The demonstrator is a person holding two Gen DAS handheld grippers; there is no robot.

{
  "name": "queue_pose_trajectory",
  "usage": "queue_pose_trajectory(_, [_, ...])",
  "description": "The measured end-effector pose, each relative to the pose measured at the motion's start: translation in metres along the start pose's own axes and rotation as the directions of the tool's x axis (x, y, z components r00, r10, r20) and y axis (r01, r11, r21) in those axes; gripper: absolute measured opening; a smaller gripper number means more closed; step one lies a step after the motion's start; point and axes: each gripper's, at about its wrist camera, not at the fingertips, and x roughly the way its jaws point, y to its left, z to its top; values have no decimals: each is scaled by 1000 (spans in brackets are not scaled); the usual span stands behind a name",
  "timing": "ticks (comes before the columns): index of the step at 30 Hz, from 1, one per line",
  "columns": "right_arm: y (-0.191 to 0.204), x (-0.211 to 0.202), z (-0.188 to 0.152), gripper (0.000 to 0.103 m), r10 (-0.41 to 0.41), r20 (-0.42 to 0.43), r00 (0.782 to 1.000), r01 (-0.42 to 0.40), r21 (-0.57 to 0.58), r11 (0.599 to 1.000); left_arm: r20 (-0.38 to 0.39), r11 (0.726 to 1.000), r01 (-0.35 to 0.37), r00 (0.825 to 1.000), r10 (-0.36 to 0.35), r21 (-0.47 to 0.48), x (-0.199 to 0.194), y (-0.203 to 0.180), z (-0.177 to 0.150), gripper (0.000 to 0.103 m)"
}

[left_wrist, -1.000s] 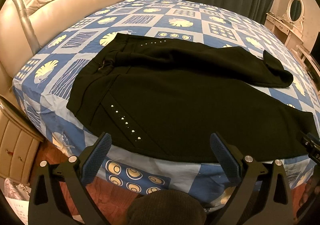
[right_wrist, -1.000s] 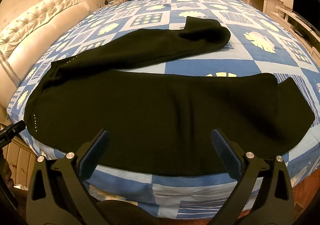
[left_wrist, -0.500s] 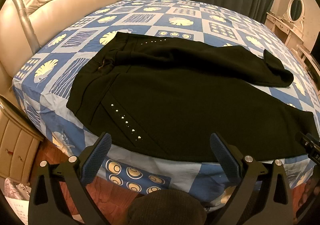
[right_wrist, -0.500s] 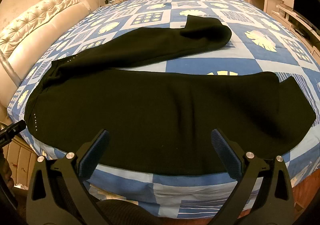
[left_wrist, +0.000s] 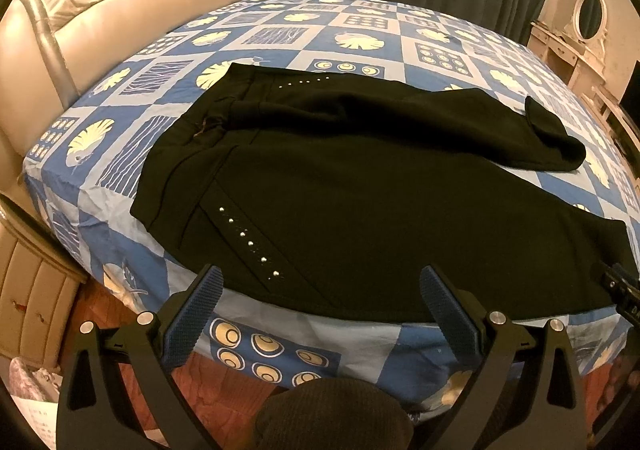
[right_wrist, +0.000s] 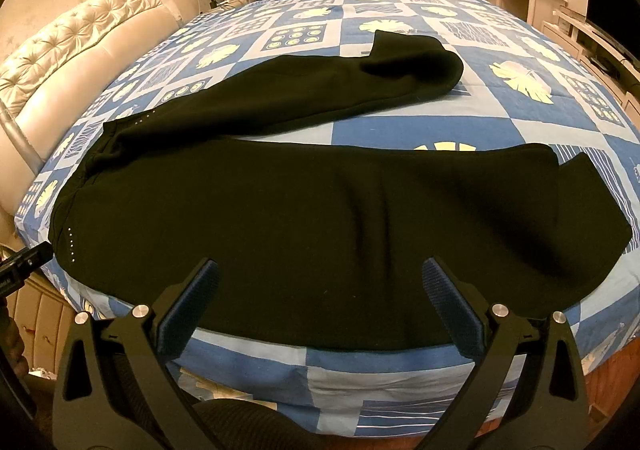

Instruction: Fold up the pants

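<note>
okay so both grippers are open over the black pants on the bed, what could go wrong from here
The pants lie close to the bed's front edge, so a tug toward the person might slide them off. The far leg's cuff is already doubled over; folding now could trap that crease. The left gripper and right gripper hold nothing.

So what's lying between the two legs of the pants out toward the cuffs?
Only bare bedsheet: a wedge of blue patchwork separates the two legs of the pants, clearest in the right wrist view.
</note>
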Motion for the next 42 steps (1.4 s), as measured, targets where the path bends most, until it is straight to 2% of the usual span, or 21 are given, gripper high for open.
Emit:
queue_pose_trajectory(21, [1,0,-1,101,0,-2,1000,0,-1,1000,-6,1000,-3,1000,3,12,-1,-4,3,99])
queue_pose_trajectory(31, [2,1,-2,101,2,-3,1000,-2,-1,1000,17,999,0,1000,-1,52,-8,-9,7,99])
queue_pose_trajectory(33, [2,1,-2,101,2,-2,1000,-2,3,1000,25,998,22,999,-24,51,-11,-8,8,99])
queue_pose_trajectory(36, [2,2,-2,101,14,-7,1000,-14,12,1000,-23,996,89,996,-88,28,-9,-1,14,99])
queue_pose_trajectory(39, [-1,1,1,101,25,-10,1000,-24,19,1000,-96,983,180,979,-182,-28,0,19,30,99])
queue_pose_trajectory(40, [-2,0,2,101,26,-9,1000,-26,18,1000,-101,973,227,968,-231,-52,4,31,41,99])
queue_pose_trajectory(42, [-1,-1,4,101,28,-8,1000,-28,15,999,-86,962,271,958,-274,-46,10,50,60,99])
